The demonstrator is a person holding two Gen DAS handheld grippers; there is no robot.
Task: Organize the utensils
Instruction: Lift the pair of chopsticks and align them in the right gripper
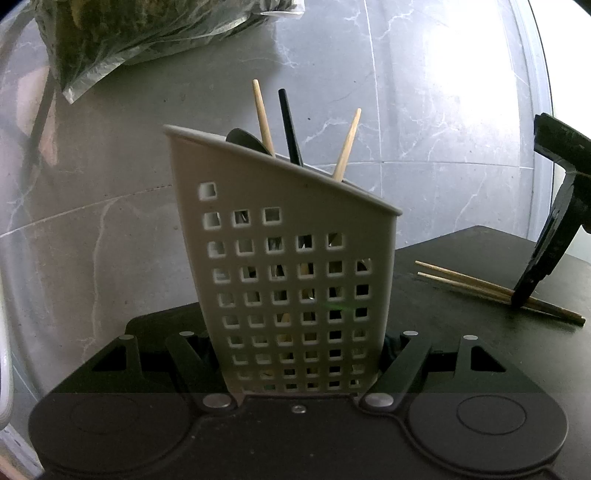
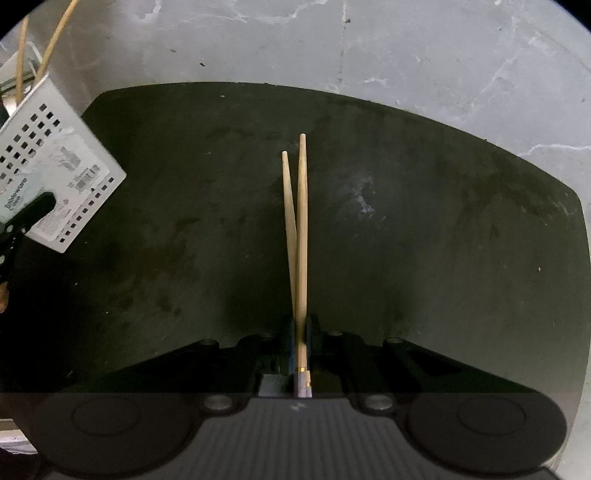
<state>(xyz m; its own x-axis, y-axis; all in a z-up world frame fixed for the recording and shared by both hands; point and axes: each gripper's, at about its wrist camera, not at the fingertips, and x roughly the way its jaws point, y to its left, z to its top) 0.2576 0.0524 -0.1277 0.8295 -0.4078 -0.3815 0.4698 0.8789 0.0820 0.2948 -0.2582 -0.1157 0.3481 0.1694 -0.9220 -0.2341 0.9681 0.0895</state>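
1. Closest up in the left wrist view: left claw (image 1: 301, 354) clamped on the bottom of a white perforated utensil caddy (image 1: 291, 266), one finger on each side wall, so spread wide but definitely gripping.
2. Caddy tilted a bit, slanted rim higher on the left side, square holes all over the front.
3. Sticking out the top: two wooden chopsticks (image 1: 263, 118), a black stick-like handle (image 1: 290, 125), and what looks like a dark spoon bowl (image 1: 245, 140). More stuff visible through the holes, too dim to name.
4. Caddy sitting over the near-left edge of a dark mat (image 1: 461, 266) on the counter (image 1: 110, 229).
5. Further right on that mat: another pair of chopsticks (image 1: 480, 286) lying flat, with the right claw (image 1: 521, 301) coming down on the thick ends.
6. Right wrist view confirms it: claw nearly fully closed, pinching both sticks near the butt ends, thin tips pointing away and splayed slightly apart across the mat.
7. Same view, far left: caddy with a label sticker (image 2: 59, 173) on its side and a black finger (image 2: 35, 208) of the left claw pressed against it.
8. Farthest back: grey marbled counter, plus a clear plastic bag (image 1: 147, 33) of something greenish at top left.
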